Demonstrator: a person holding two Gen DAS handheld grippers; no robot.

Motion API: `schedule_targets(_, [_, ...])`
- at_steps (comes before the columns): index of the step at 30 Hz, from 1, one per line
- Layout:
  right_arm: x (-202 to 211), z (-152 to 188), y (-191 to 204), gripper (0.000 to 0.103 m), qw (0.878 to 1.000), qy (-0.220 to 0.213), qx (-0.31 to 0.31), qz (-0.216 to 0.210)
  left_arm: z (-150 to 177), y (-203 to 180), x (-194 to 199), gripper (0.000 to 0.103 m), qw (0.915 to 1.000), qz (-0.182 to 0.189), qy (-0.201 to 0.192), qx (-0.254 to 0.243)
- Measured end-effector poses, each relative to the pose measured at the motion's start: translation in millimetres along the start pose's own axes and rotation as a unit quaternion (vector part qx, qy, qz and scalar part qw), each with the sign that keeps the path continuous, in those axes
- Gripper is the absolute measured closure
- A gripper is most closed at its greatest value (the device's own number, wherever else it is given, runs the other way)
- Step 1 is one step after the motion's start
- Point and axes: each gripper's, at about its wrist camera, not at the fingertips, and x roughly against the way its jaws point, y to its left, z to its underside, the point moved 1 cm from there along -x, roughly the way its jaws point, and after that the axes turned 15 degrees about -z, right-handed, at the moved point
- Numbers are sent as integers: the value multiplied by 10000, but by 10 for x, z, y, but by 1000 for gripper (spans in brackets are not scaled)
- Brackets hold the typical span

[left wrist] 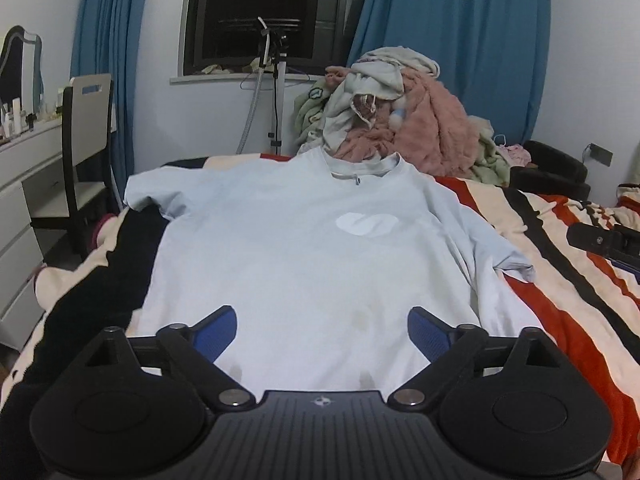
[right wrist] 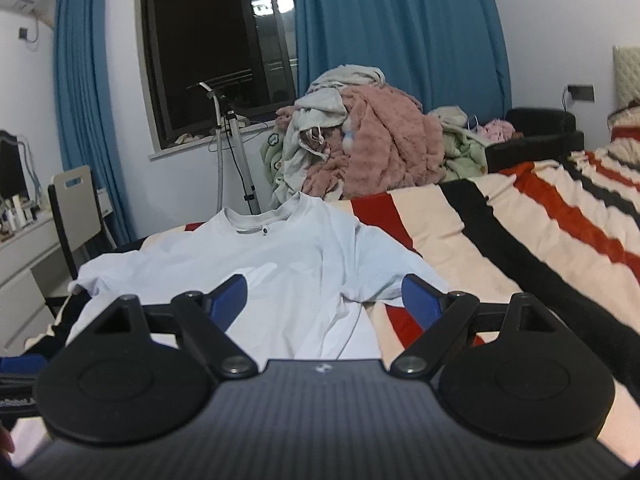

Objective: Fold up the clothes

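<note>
A pale blue T-shirt (left wrist: 304,248) lies spread flat, front up, on the striped bed cover, collar at the far end. It also shows in the right wrist view (right wrist: 280,272). My left gripper (left wrist: 322,322) is open and empty, hovering over the shirt's near hem. My right gripper (right wrist: 324,294) is open and empty, above the shirt's right side near its right sleeve (right wrist: 384,284). The right gripper's body shows at the right edge of the left wrist view (left wrist: 604,240).
A pile of pink, grey and green clothes (left wrist: 400,120) sits beyond the collar. The red, black and cream striped cover (right wrist: 540,240) stretches to the right. A chair (left wrist: 86,140) and white dresser (left wrist: 16,200) stand at the left. A metal stand (left wrist: 276,92) is by the window.
</note>
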Motion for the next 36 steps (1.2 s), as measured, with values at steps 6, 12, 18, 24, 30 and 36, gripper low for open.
schedule_targets(6, [-25, -34, -125, 18, 9995, 1, -320, -46, 19, 45, -129, 8, 10000, -48, -10, -28])
schedule_targets(12, [-476, -322, -899, 18, 9793, 92, -2016, -169, 78, 75, -168, 8, 9997, -131, 60, 183])
schedule_targets(18, [-1231, -96, -1903, 18, 9488, 279, -3122, 395, 85, 64, -324, 8, 9992, -155, 109, 351])
schedule_targets(24, [-1794, 253, -2380, 25, 9382, 536, -3417, 95, 127, 79, -611, 8, 9965, 64, 452, 706])
schedule_targets(30, [-2129, 81, -2159, 83, 9635, 754, -2543, -376, 133, -6, -850, 8, 9961, 189, 535, 682])
schedule_targets(36, [-2220, -596, -1854, 95, 9944, 422, -956, -154, 136, -12, -1002, 8, 9950, 240, 652, 720])
